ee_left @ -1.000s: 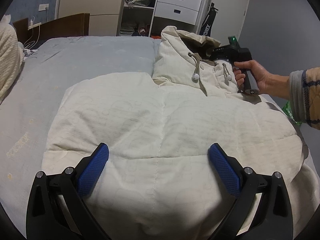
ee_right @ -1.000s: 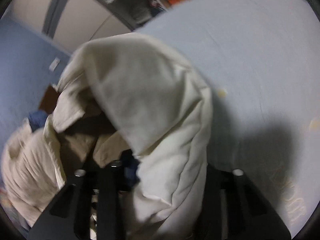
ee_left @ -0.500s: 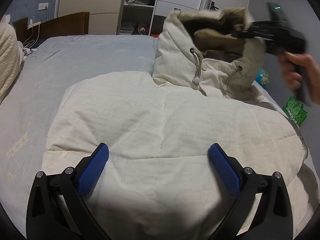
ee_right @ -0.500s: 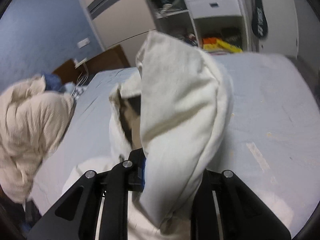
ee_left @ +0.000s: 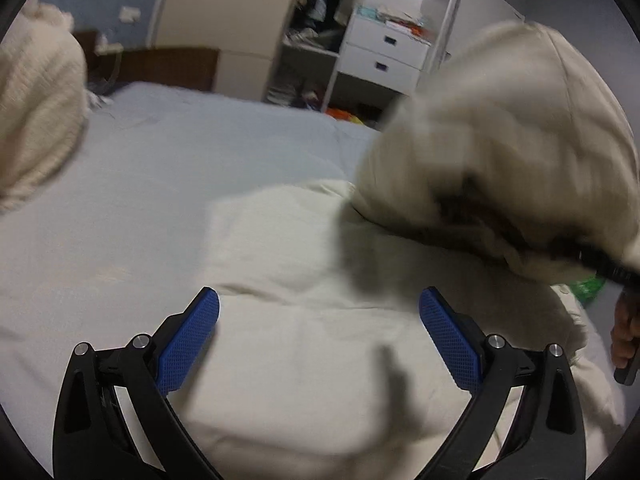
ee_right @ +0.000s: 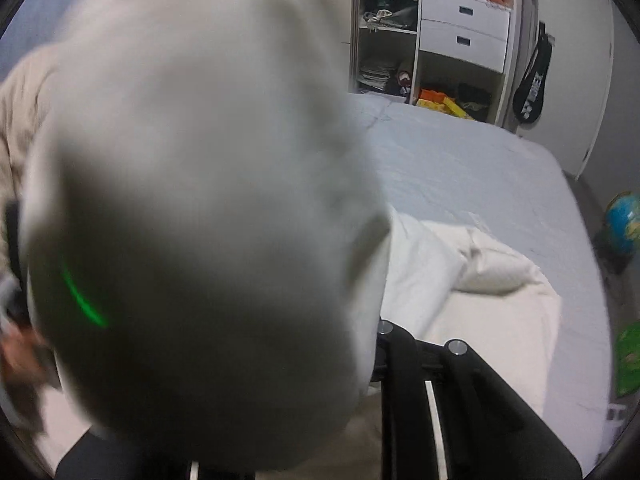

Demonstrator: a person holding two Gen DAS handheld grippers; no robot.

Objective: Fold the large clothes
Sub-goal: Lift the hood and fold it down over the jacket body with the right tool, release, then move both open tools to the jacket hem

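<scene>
Swinging the hood [ee_left: 500, 132] of the cream coat [ee_left: 304, 344] over toward the body of the garment, I have it pinched in my right hand-held gripper [ee_right: 404, 412]; its jaws sit nearly closed with the hood fabric bunched between them, and the lifted cloth fills most of that gripper's view. In the left view the hood hangs in the air up and to the right of my left hand-held gripper [ee_left: 319, 340], which hovers with its blue pads [ee_left: 188, 344] spread wide and nothing between them, just above the lower part of the coat.

As I judge it, the folding is at an early-to-middle stage. The body of the coat lies flat and fairly smooth on the bed [ee_left: 168, 168], directly ahead of and under the left gripper. The hood is not yet laid down on it, and the body has not yet been folded into a compact shape.

For room, bare sheet stretches ahead and to the left of the left gripper, up to a heap of knitted cream cloth [ee_left: 36, 112] at the far left. Beyond the right gripper the sheet is also open, but the bed's edge [ee_right: 576, 216] runs close on its right, with the floor and a globe [ee_right: 624, 224] past it.
</scene>
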